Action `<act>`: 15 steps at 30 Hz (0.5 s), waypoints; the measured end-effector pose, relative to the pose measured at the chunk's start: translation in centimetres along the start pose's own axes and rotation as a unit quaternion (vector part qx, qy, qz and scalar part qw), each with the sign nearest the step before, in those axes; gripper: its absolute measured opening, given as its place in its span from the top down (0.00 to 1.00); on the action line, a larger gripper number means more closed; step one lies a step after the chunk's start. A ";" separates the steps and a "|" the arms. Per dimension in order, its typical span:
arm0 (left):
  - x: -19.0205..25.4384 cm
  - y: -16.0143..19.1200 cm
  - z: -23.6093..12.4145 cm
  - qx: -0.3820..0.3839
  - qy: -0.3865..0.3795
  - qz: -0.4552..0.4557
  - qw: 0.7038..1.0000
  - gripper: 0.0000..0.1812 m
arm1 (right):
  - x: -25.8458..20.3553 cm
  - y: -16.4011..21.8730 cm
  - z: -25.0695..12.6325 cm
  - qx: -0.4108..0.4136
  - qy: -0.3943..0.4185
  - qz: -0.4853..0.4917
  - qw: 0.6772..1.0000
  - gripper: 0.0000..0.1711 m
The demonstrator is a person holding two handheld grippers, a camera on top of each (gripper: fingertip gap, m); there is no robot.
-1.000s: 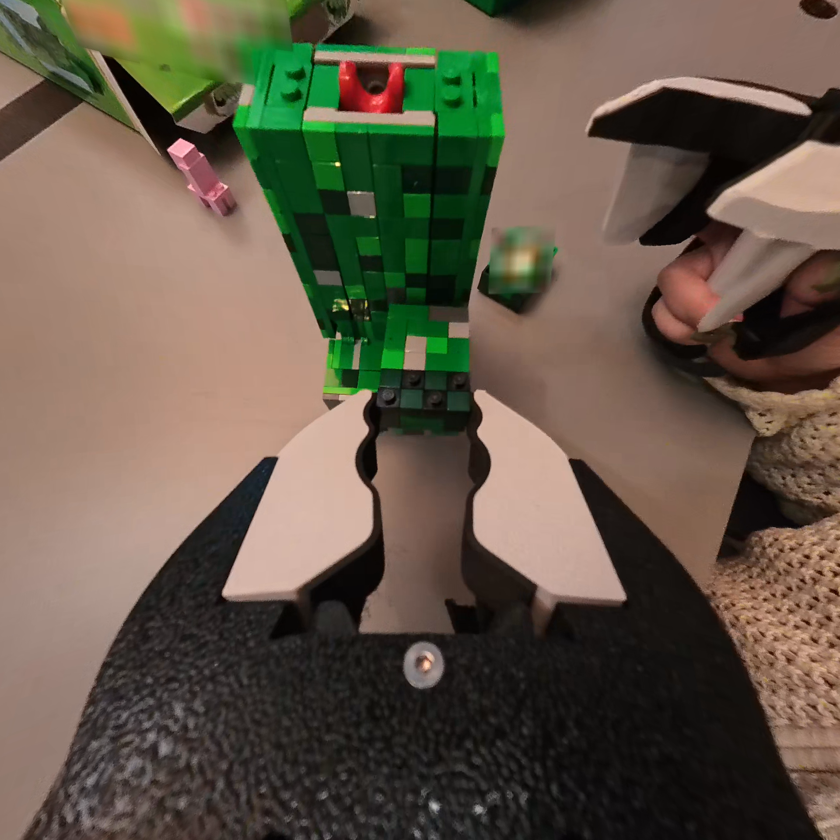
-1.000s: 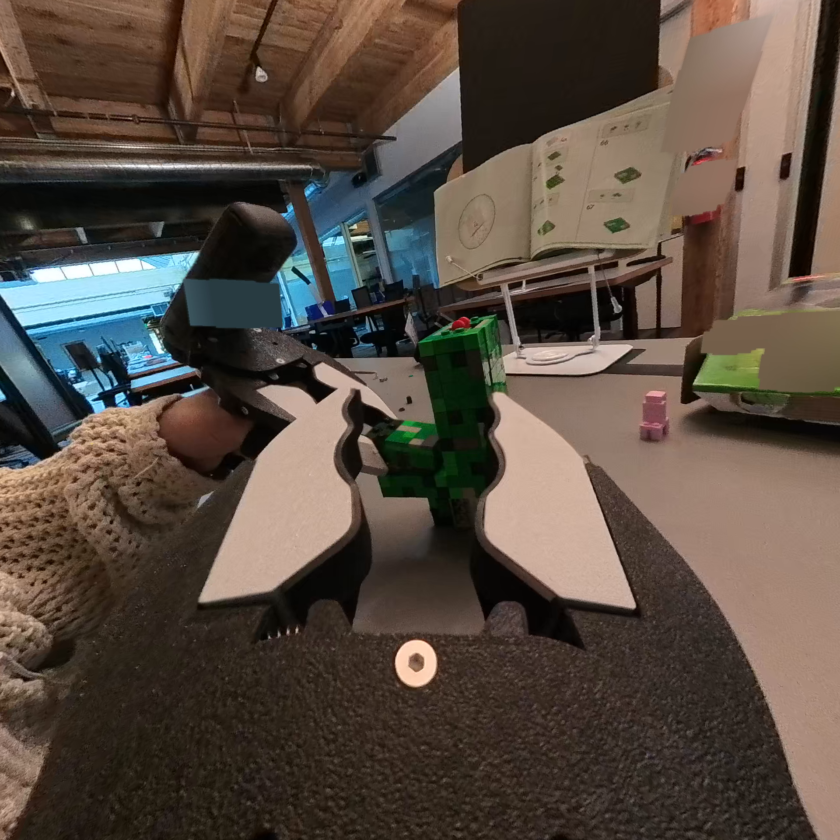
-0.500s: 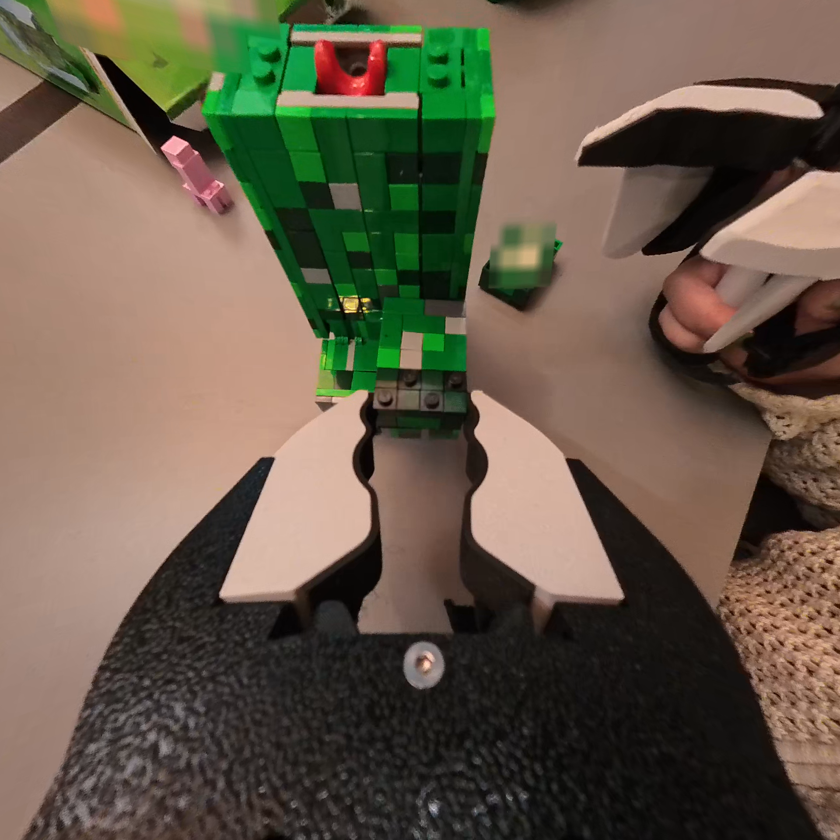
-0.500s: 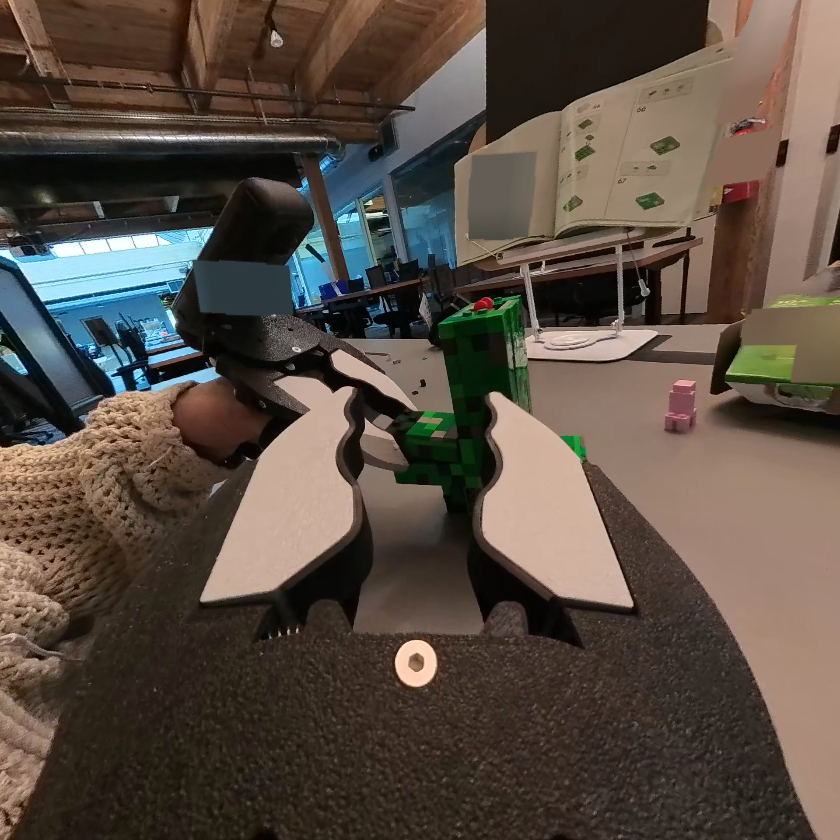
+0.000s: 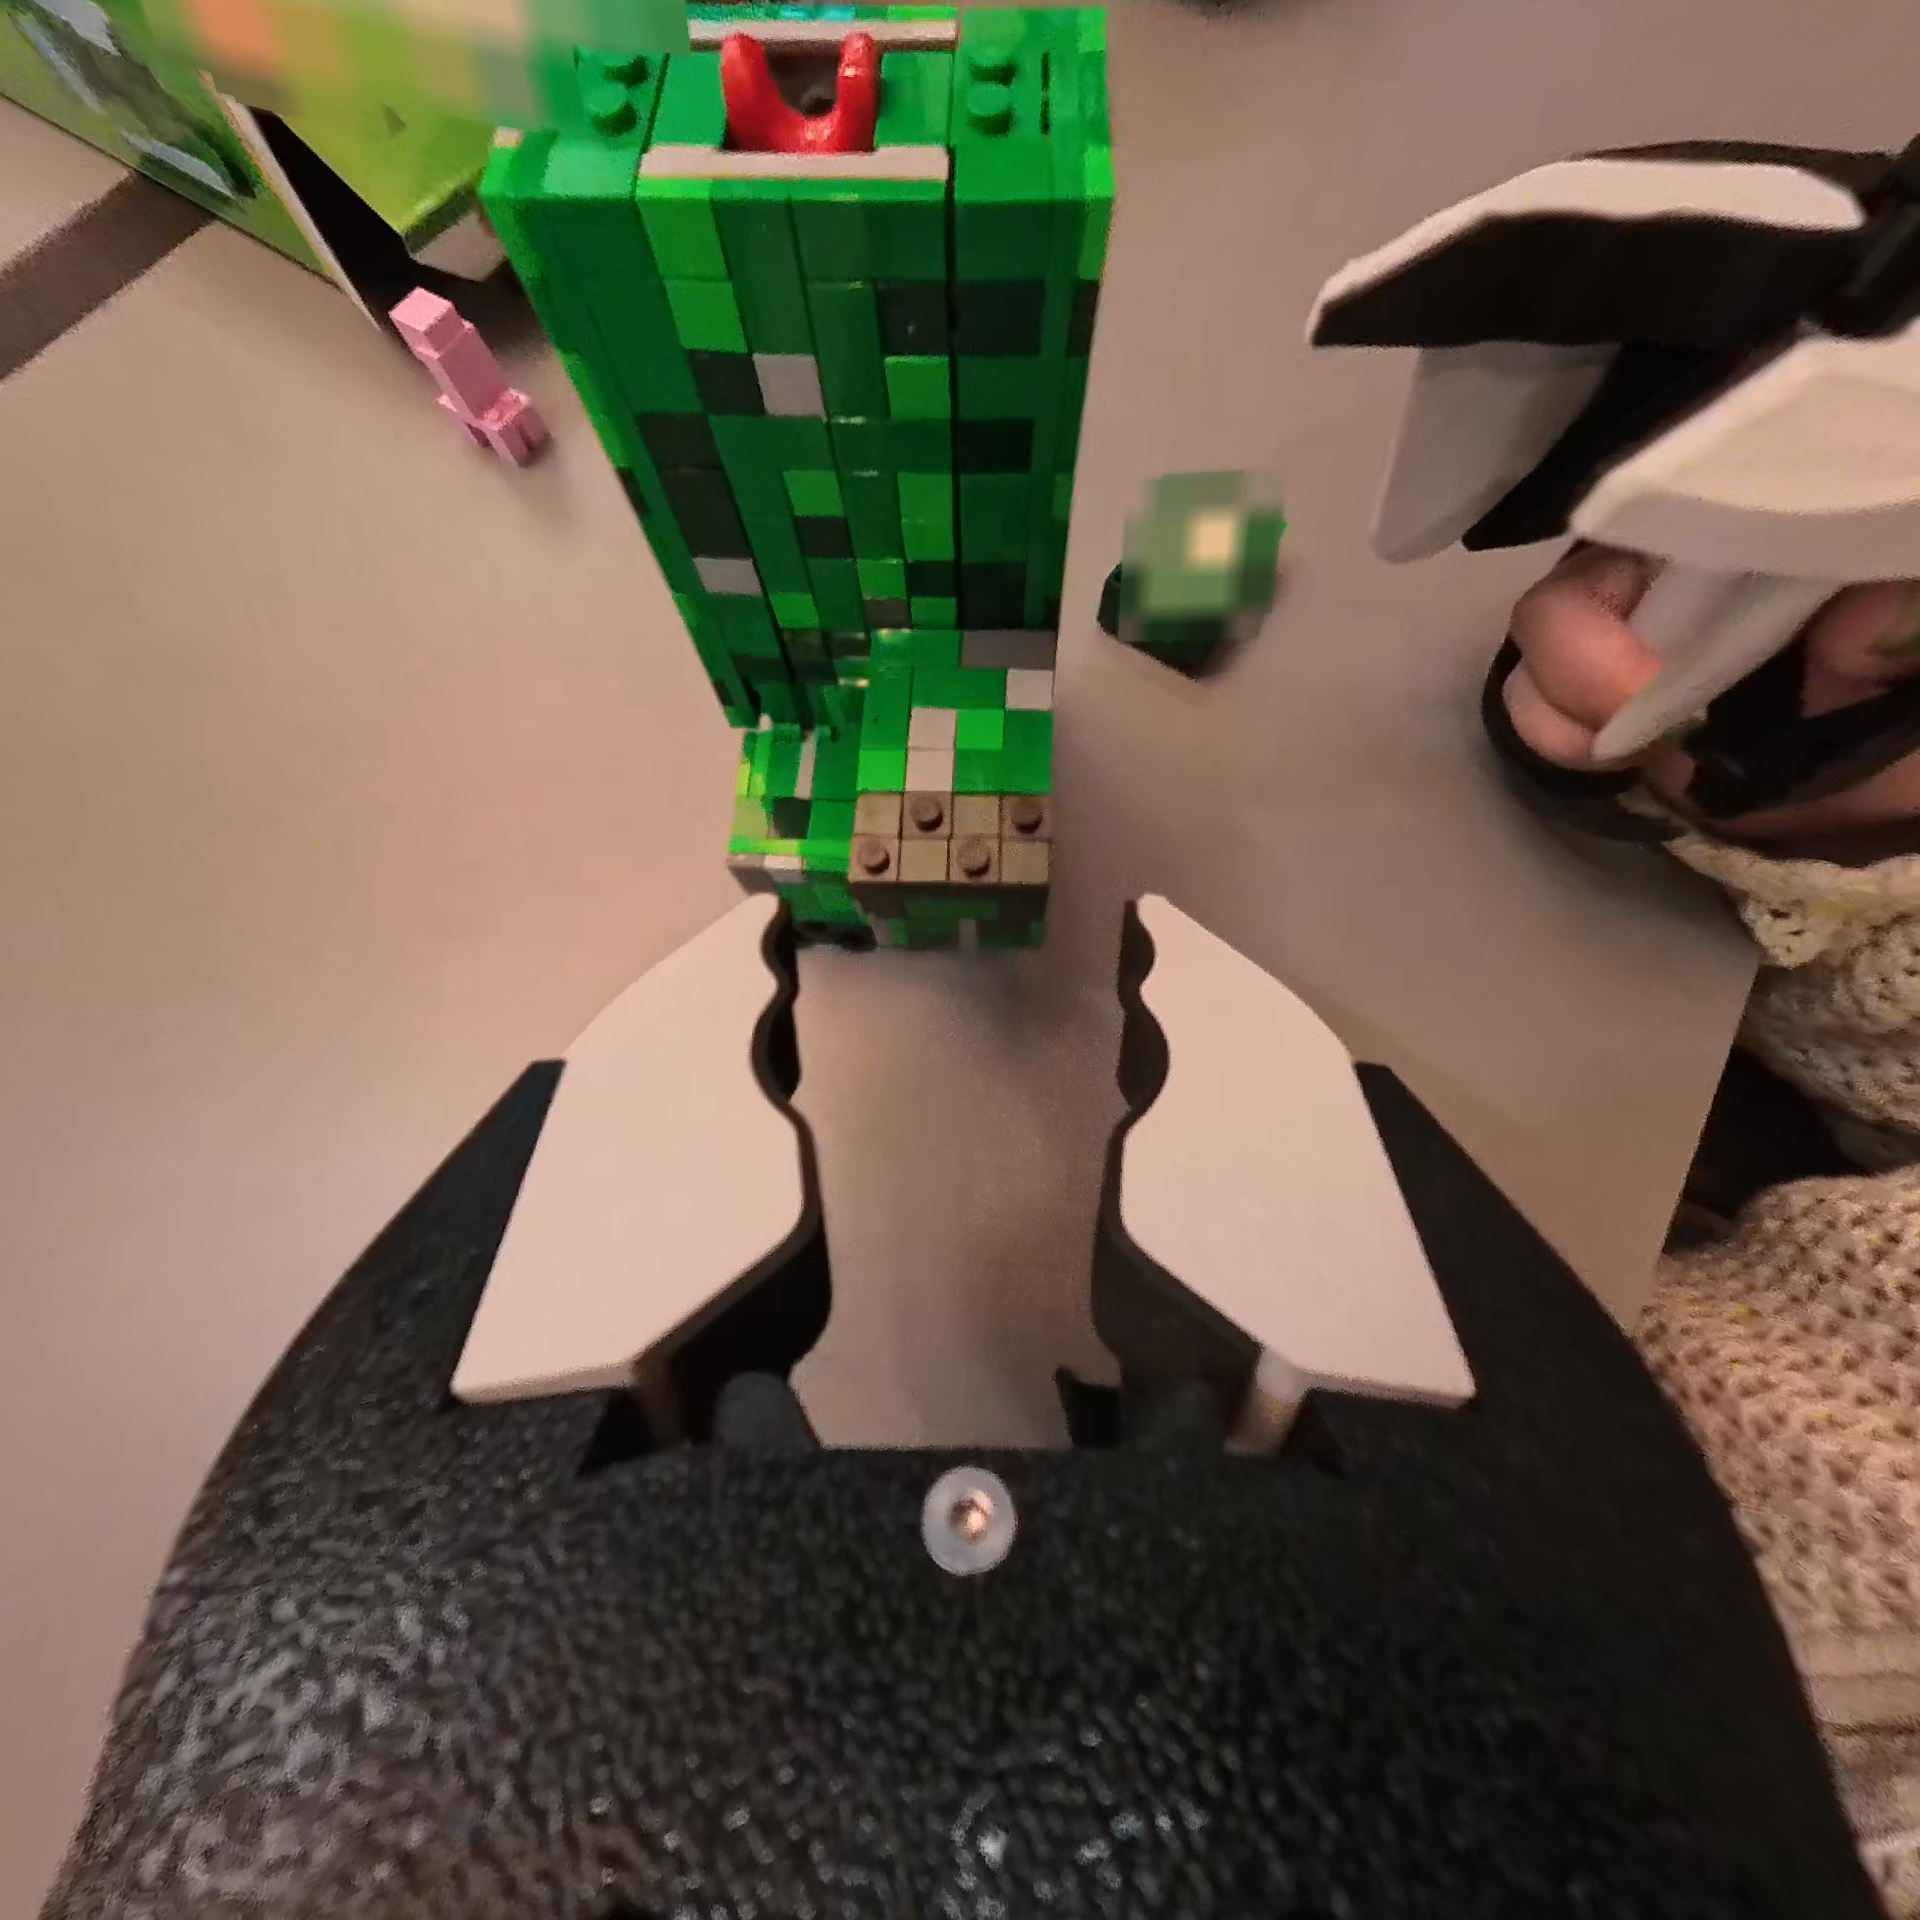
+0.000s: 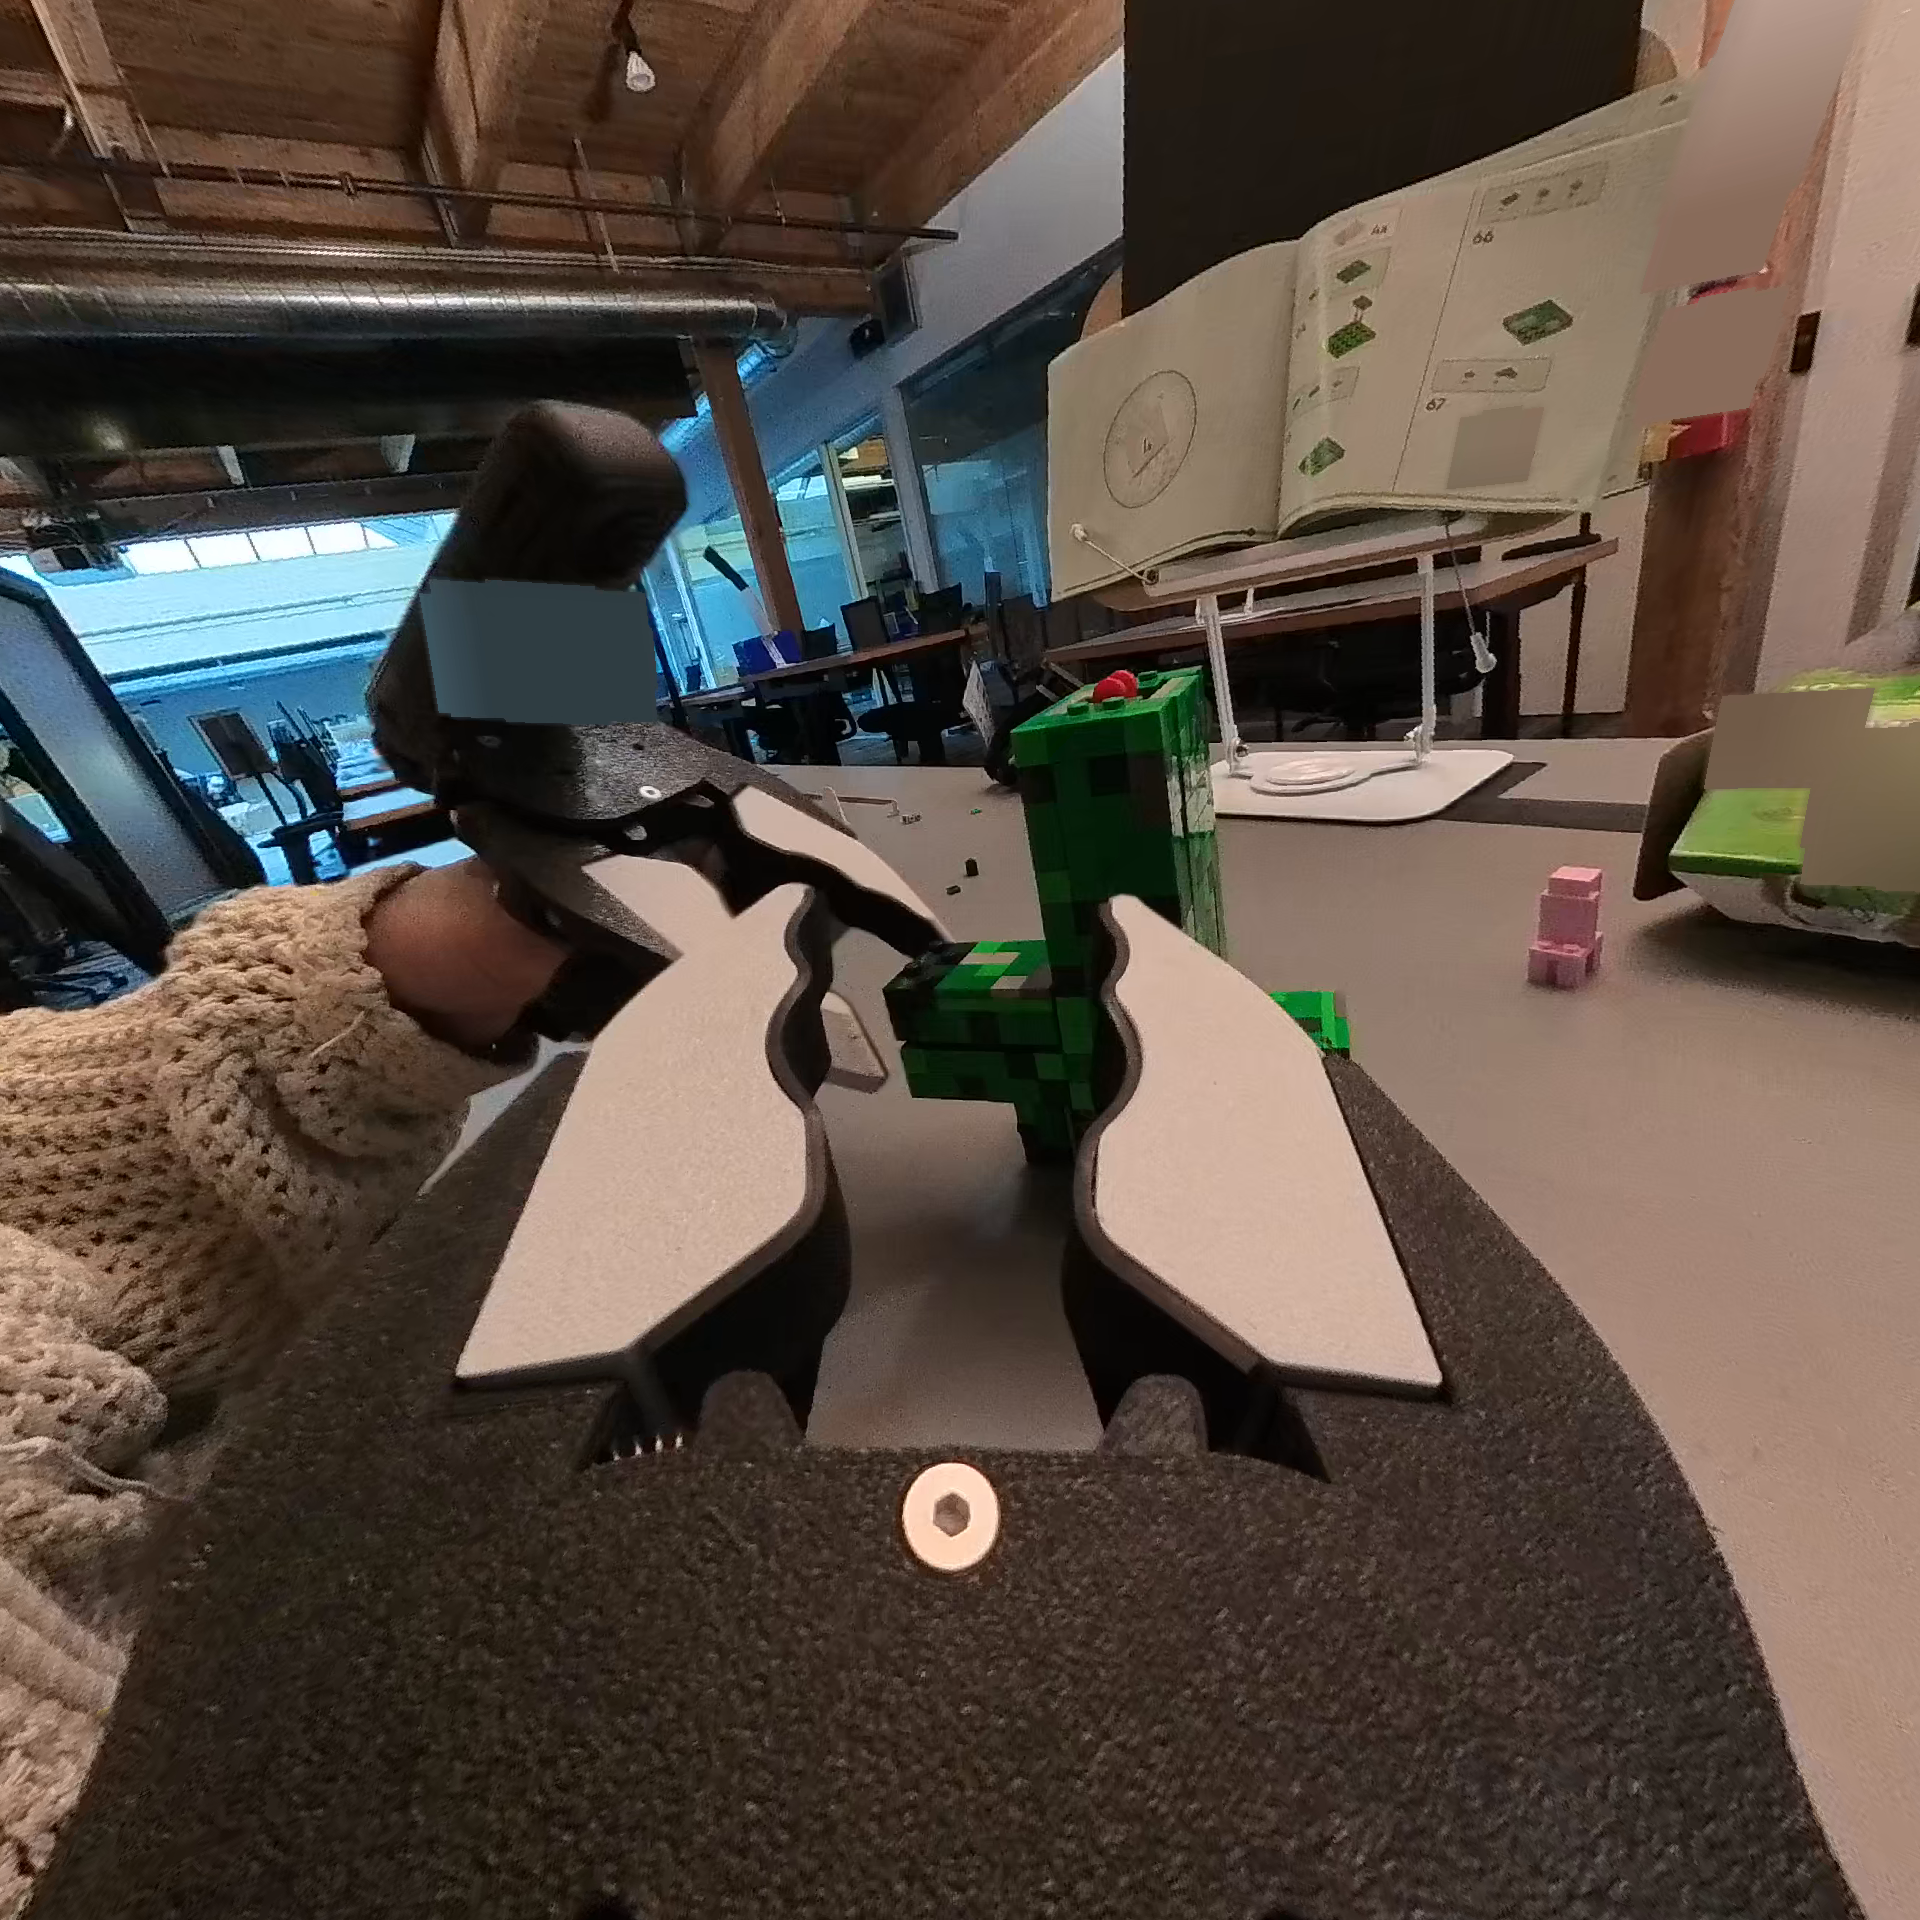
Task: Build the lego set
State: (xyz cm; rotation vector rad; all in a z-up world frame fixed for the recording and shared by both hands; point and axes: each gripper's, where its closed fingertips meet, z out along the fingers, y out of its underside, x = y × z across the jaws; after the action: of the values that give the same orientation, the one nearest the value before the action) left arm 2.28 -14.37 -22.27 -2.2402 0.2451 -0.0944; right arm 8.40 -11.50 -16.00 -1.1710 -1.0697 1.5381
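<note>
A tall green block figure [image 5: 831, 416] stands upright on the grey table [image 5: 260, 831], with a red piece [image 5: 795, 99] set in its top. Its foot block [image 5: 945, 831] sticks out toward my left gripper [image 5: 956, 920], which is open and empty with its tips just short of the foot. In the right wrist view the figure [image 6: 1112, 831] stands beyond my right gripper [image 6: 956, 904], which is open and empty. The left gripper's fingers [image 6: 831, 862] reach the foot [image 6: 977, 997] from the left. The right gripper [image 5: 1558, 416] hovers to the figure's right.
A pink pig figure [image 5: 473, 384] stands left of the model, also seen in the right wrist view [image 6: 1564, 930]. A green box [image 6: 1787, 831] lies behind it. A small green piece [image 5: 1195, 561] lies right of the model. An open instruction book [image 6: 1351, 395] rests on a stand. Small loose parts [image 6: 966, 868] lie farther back. Across from one pair of fingers to the other is roughly 10 cm.
My left gripper was shut on the figure's foot block; it has opened wide and let go. The right gripper has stayed open and shifted slightly.
</note>
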 end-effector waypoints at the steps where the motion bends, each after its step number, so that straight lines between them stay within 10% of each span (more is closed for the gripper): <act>1: -0.2 0.2 -0.4 0.006 -0.009 0.008 1.000 0.67 | 0.0 0.0 0.0 0.001 -0.001 -0.002 1.000 0.72; 8: -2.9 1.7 -2.6 0.078 -0.101 0.208 0.970 0.57 | -0.5 0.3 0.0 -0.010 -0.007 -0.036 0.999 0.70; 15: -3.3 0.2 -1.4 0.175 -0.151 0.519 0.823 0.56 | -0.9 2.4 0.7 -0.101 0.032 -0.267 0.958 0.61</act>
State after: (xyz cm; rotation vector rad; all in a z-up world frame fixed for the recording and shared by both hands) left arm -1.14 -14.85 -21.48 -1.4654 1.1280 0.7355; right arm 7.47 -12.99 -17.97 -0.9498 -1.3860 0.9813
